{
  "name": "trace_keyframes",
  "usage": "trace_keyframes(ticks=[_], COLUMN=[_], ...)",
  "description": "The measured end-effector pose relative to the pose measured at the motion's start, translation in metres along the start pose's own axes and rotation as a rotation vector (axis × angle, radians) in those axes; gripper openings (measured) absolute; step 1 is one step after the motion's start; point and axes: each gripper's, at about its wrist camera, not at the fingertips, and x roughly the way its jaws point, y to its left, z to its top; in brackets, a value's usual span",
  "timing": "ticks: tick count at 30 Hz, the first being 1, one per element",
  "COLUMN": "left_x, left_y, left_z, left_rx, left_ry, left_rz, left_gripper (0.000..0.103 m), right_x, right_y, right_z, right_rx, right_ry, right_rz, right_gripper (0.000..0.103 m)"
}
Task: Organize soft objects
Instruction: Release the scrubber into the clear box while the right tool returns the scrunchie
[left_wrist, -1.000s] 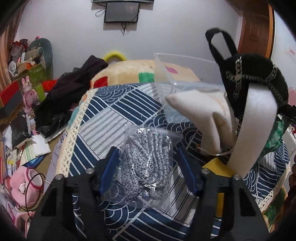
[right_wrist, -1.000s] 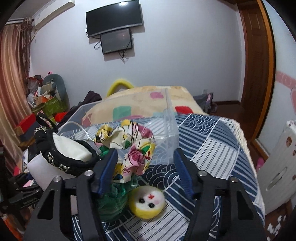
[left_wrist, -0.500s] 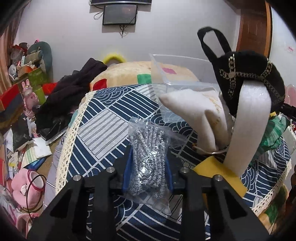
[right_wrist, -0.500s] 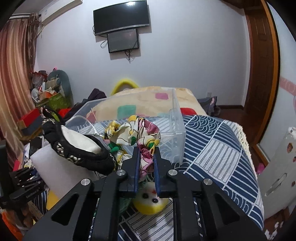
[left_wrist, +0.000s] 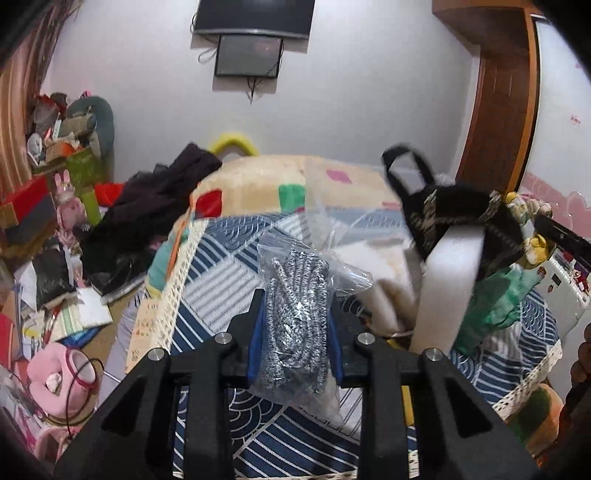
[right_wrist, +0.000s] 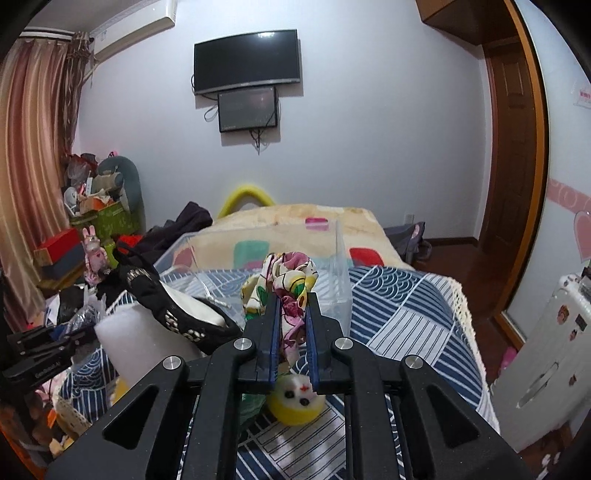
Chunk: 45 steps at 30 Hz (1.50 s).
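My left gripper (left_wrist: 294, 317) is shut on a clear bag of grey-speckled knit gloves (left_wrist: 295, 314) and holds it above the blue patterned bedspread (left_wrist: 221, 280). My right gripper (right_wrist: 293, 314) is shut on a floral cloth scrunchie (right_wrist: 284, 284), lifted in front of a clear plastic bin (right_wrist: 332, 273). A yellow round plush (right_wrist: 295, 402) lies under the right gripper. A black chain-trimmed bag (left_wrist: 454, 218) sits on a white foam block (left_wrist: 447, 288); both show in the right wrist view too, bag (right_wrist: 173, 306).
A cream pouch (left_wrist: 380, 273) and green cloth (left_wrist: 495, 302) lie by the foam block. Dark clothes (left_wrist: 155, 206) and floor clutter (left_wrist: 48, 295) are at the left. A white appliance (right_wrist: 546, 362) stands right of the bed. The left gripper shows in the right wrist view (right_wrist: 40, 350).
Both grippers closed, the left on the bag of gloves and the right on the floral scrunchie, and both have since lifted their items upward.
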Motion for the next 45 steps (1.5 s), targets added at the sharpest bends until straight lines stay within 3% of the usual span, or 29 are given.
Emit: trace_keyframes(ticks=[8,18,32,45], left_x=[-0.024,-0.026,0.043,0.097], left_y=[-0.011,-0.022,-0.039,-0.050], left_z=[0.027,0.076,0.108,0.109], left_rx=[0.024,0.032,0.043,0.058], left_ry=[-0.086,-0.148,-0.030,0.101], left_rz=[-0.005,-0.075,-0.132,-0.170], left_gripper=[0.029,0.029,0.029,0.031], right_x=[-0.016,-0.015,0.025,0.077], right_y=[-0.001,0.002,0.009,0.011], right_z=[0.013,0.031,0.033,0.021], right_rx=[-0.012,-0.029,-0.059,-0.095], right_ry=[-0.059,-0.108,-0.060,0.127], right_rz=[-0.012,-0.004,0.017,0.034], right_gripper=[0.011,0.011,0.011,0.011])
